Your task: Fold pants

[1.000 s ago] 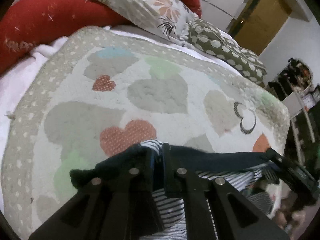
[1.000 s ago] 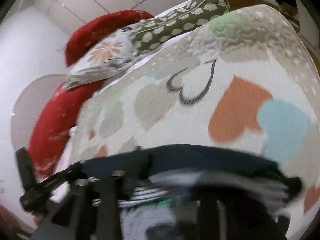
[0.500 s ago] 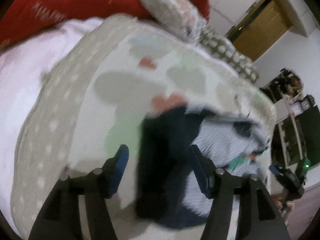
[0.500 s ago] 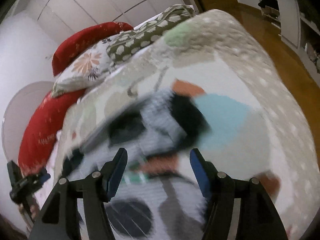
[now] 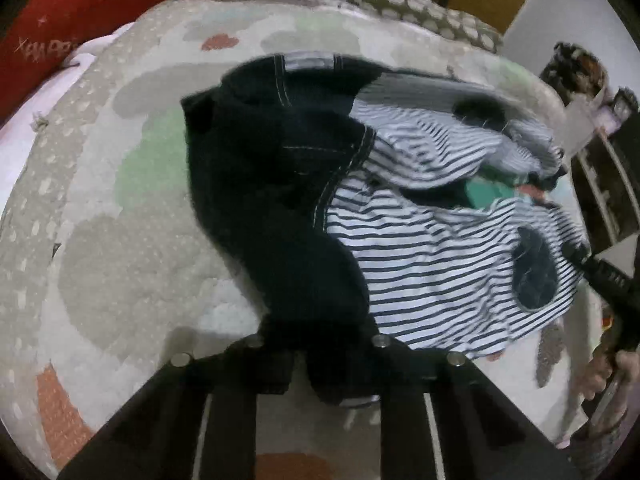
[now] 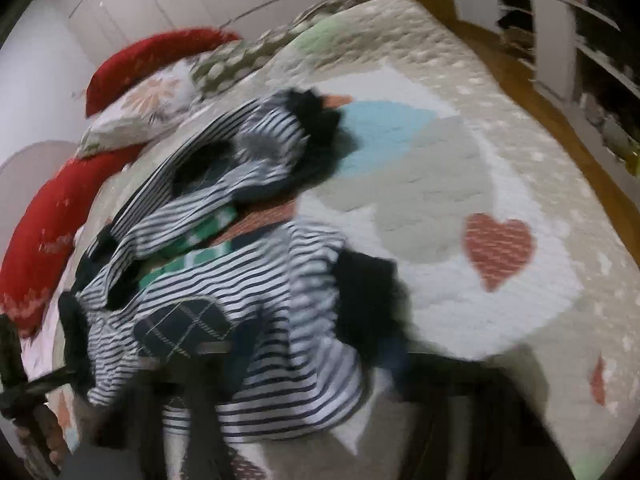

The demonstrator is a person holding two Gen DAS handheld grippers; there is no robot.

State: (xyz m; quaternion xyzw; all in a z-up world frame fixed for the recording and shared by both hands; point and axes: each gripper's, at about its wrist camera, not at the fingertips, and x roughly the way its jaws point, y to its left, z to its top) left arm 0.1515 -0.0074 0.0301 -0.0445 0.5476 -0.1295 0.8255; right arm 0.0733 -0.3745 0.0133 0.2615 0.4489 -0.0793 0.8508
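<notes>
Now I am looking down at the striped pants (image 5: 432, 264) lying bunched up on the heart quilt (image 5: 120, 248), with their dark blue part toward my left side. My left claw (image 5: 320, 368) has just been closing, and its jaws are pinching the dark blue edge of the pants right at the near end. My right claw (image 6: 304, 392) has just been closing too, and it looks like it is squeezing the striped cloth, though that picture is blurry.
</notes>
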